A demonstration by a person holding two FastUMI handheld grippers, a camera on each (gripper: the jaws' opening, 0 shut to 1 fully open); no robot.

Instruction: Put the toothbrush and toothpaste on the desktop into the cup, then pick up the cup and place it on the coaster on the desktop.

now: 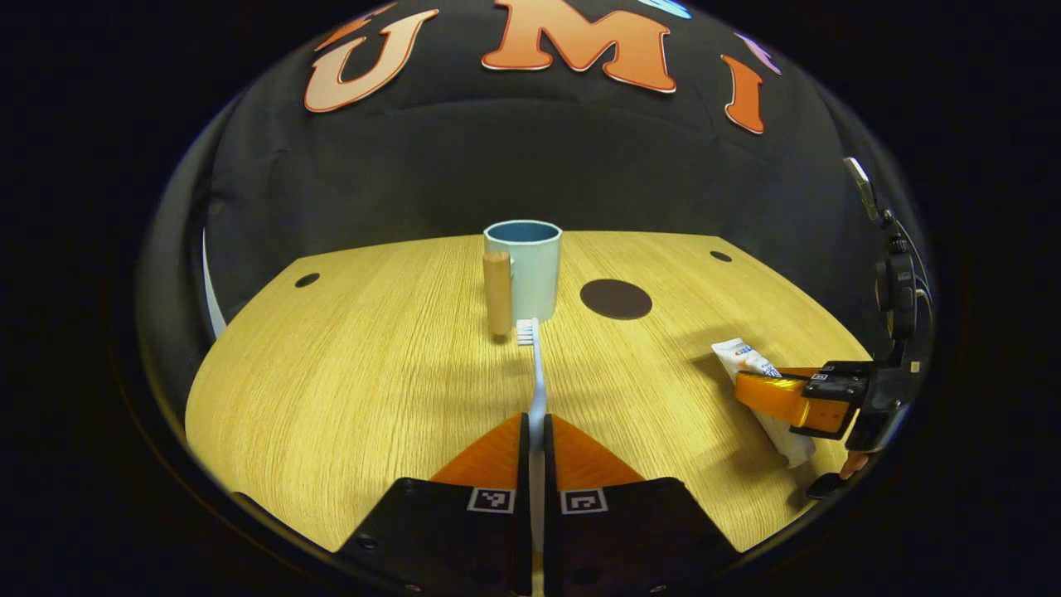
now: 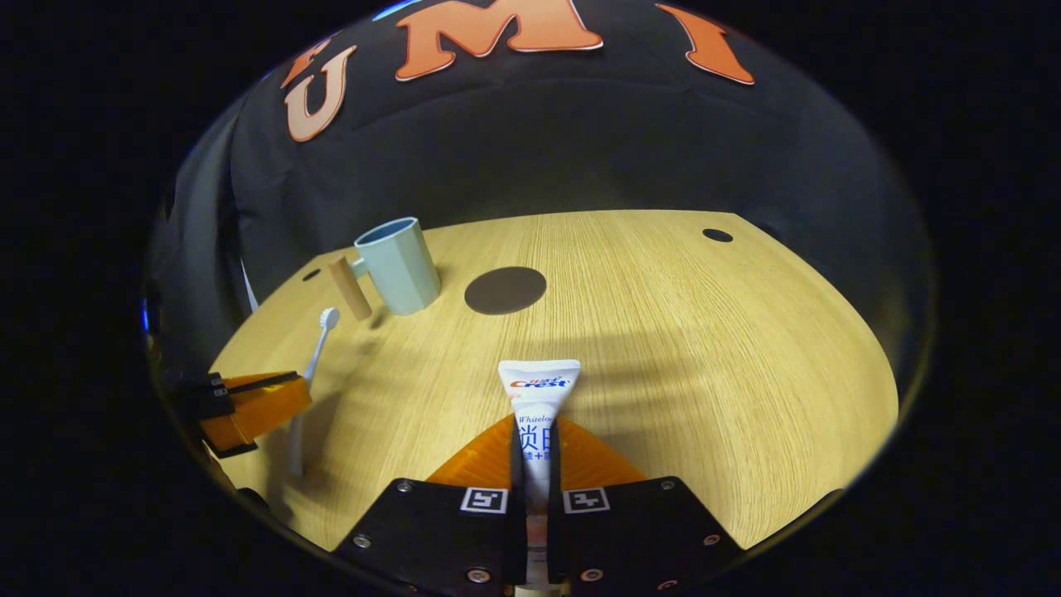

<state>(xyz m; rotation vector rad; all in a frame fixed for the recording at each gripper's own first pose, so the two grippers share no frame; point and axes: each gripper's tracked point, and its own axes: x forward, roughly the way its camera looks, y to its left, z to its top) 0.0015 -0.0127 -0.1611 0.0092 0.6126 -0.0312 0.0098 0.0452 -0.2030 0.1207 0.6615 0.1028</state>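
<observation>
A white toothbrush (image 1: 536,381) runs forward from between my left gripper's (image 1: 535,424) fingers, which are shut on its handle, bristles pointing at the cup. The pale blue cup (image 1: 530,269) stands upright at mid-table with its wooden handle (image 1: 497,292) on the left side. To its right lies a dark round coaster (image 1: 615,298). In the right gripper view, my right gripper (image 2: 537,427) is shut on a white toothpaste tube (image 2: 539,390), whose flat end points forward. Farther off there I see the cup (image 2: 399,267), the coaster (image 2: 505,289), the toothbrush (image 2: 313,352) and the left gripper (image 2: 294,390).
The wooden desktop (image 1: 373,398) has small dark holes near its far corners (image 1: 307,279) (image 2: 717,235). In the left gripper view, the right gripper (image 1: 750,388) and the toothpaste (image 1: 750,358) sit near the table's right edge. Black cloth closes the back.
</observation>
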